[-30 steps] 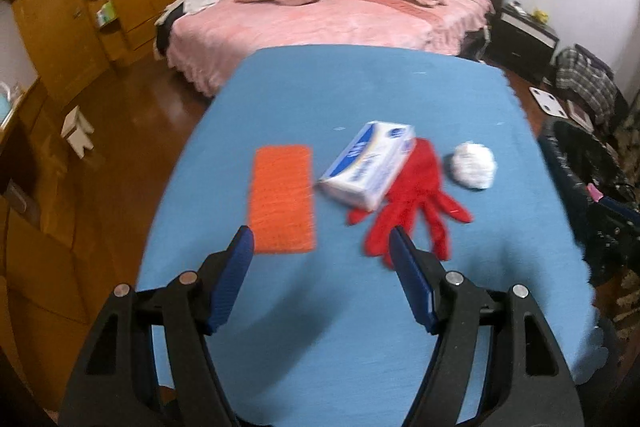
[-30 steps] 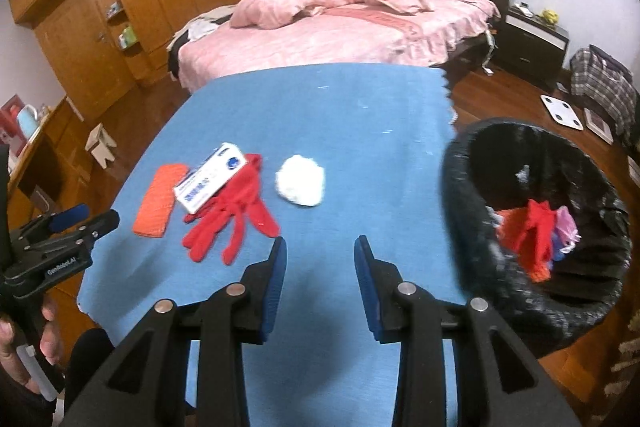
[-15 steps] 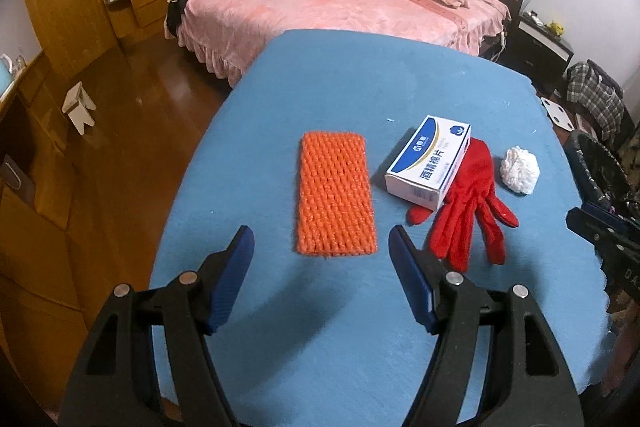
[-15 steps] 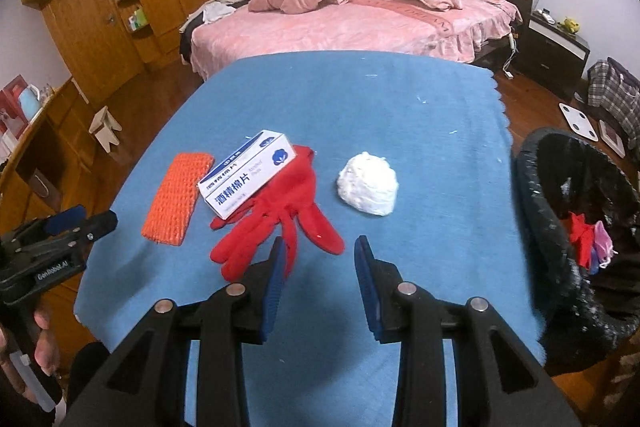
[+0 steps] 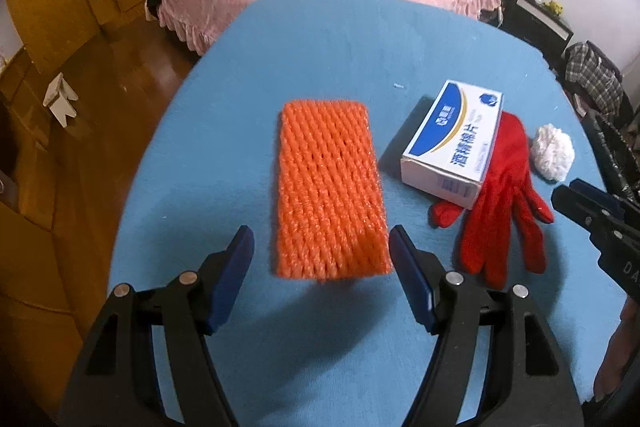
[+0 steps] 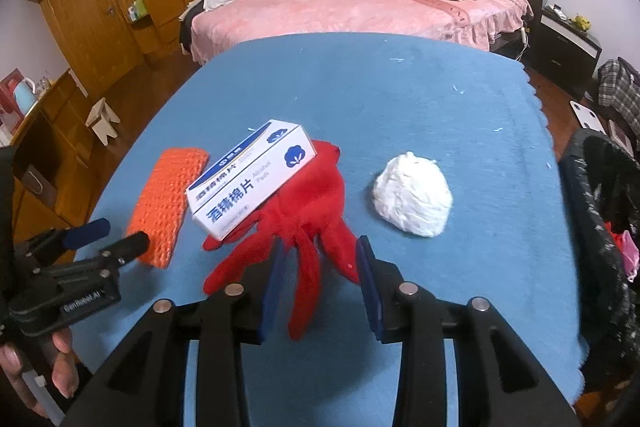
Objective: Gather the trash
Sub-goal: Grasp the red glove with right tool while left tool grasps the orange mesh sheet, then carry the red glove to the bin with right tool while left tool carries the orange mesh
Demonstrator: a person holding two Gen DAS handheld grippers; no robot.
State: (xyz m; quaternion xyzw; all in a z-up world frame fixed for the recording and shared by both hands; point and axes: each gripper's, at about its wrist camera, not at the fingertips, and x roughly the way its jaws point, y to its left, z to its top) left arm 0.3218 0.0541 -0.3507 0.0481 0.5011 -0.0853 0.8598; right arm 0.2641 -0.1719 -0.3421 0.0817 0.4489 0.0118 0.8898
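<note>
Tongs first: my left gripper has its blue pads well apart with nothing clamped, and the near short edge of the orange knitted foam-net sleeve lies right between their tips. From those tips the sleeve runs straight out toward 12 o'clock, so its long axis lines up with the way the tongs point, and the pads stand either side of its width. I judge that is the relation the next grab turns on: the opening only just spans the sleeve, so there is little room to drift sideways.

My right gripper has its pads part-way apart, also clamped on nothing. The fingers of the red fabric glove reach in between them, pointing back at me toward 6 o'clock, with the cuff out at 12 o'clock. The cuff is pinned under the white and blue cardboard box of alcohol pads at about 11 o'clock, so I expect a pull to drag or tip the box.

The crumpled white tissue ball sits apart at 1 o'clock on the blue cloth-covered table, and the black-bagged bin stands at 3 o'clock, nearer my right hand.
</note>
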